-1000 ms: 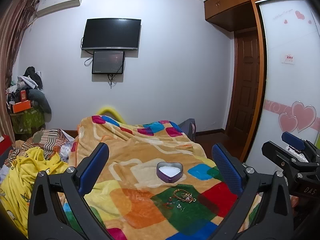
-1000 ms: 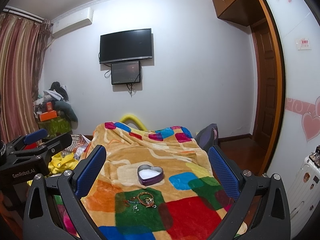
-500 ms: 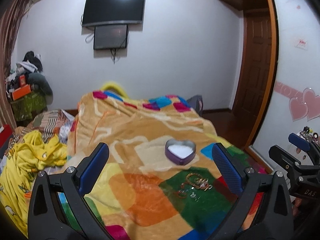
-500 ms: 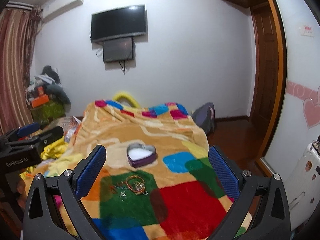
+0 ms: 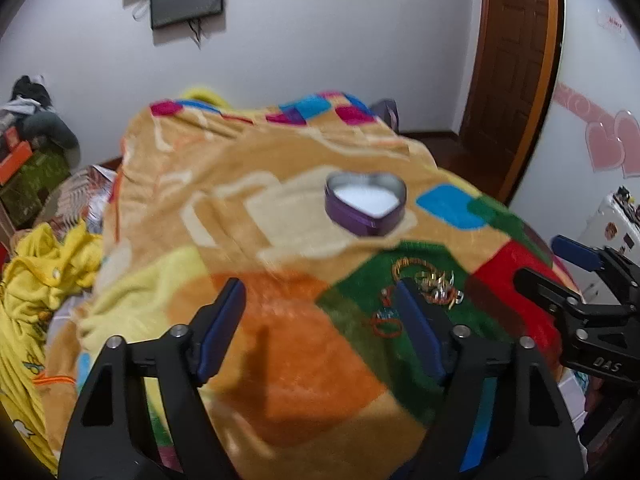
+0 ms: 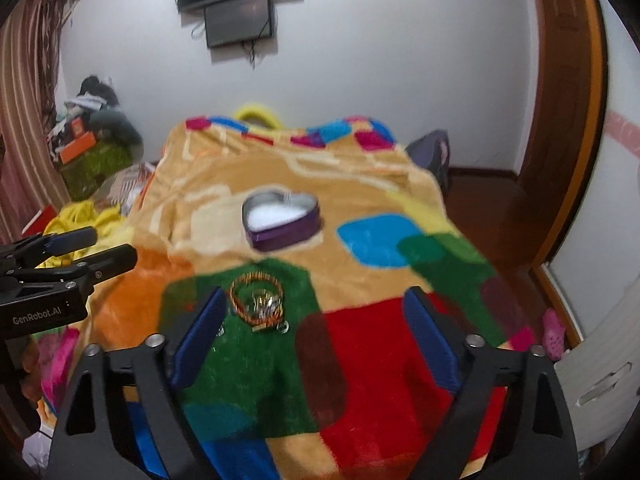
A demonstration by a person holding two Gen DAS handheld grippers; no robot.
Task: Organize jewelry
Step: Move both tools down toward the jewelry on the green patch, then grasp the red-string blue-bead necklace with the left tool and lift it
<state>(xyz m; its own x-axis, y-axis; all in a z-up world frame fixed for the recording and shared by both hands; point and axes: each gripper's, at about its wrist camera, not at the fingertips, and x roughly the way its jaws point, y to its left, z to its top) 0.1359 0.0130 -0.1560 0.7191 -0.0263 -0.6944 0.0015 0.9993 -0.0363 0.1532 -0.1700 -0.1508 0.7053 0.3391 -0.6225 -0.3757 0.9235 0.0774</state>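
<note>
Two grippers, left gripper [image 5: 320, 312] and right gripper [image 6: 316, 320], jaws just closing partway, still apart, nothing between. Tangled gold-and-orange jewelry pile [image 6: 258, 304] lies on green patch of multicoloured fleece blanket [image 6: 380, 344]; open purple heart-shaped tin [image 6: 280, 220] just beyond.

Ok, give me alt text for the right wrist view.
Open right gripper, jaws just narrowed and holding nothing, above a colourful blanket. A tangle of jewelry lies on a green patch, with an open purple heart-shaped tin beyond it.
</note>
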